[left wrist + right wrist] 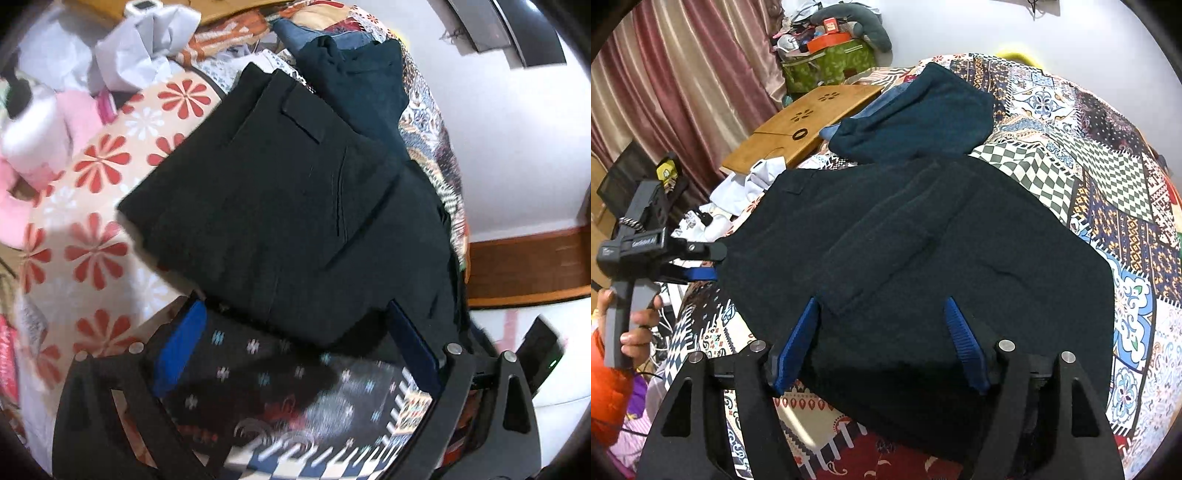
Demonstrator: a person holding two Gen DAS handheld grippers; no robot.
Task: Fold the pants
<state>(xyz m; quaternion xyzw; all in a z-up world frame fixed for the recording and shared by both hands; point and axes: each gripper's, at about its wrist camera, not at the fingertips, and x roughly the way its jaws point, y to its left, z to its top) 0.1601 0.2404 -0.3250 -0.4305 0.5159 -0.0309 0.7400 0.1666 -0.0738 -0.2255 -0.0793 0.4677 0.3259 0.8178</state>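
Patchwork bed (1108,206) carries folded pants (923,251); left claw (295,332) and right claw (882,343) gape at the pants' near edge.

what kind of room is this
Most likely a bedroom at home: the black pants lie on a bed spread with a patchwork quilt, drawn curtains hang along one side, and other clothes are piled nearby.

The folded black pants (923,251) lie on the patchwork-quilted bed (1108,177), filling the frame's centre. Behind them, toward the upper middle, a dark teal garment (923,118) rests on the quilt. A wooden lap tray (809,122) sits at upper left, crumpled white cloth (746,184) just below it.
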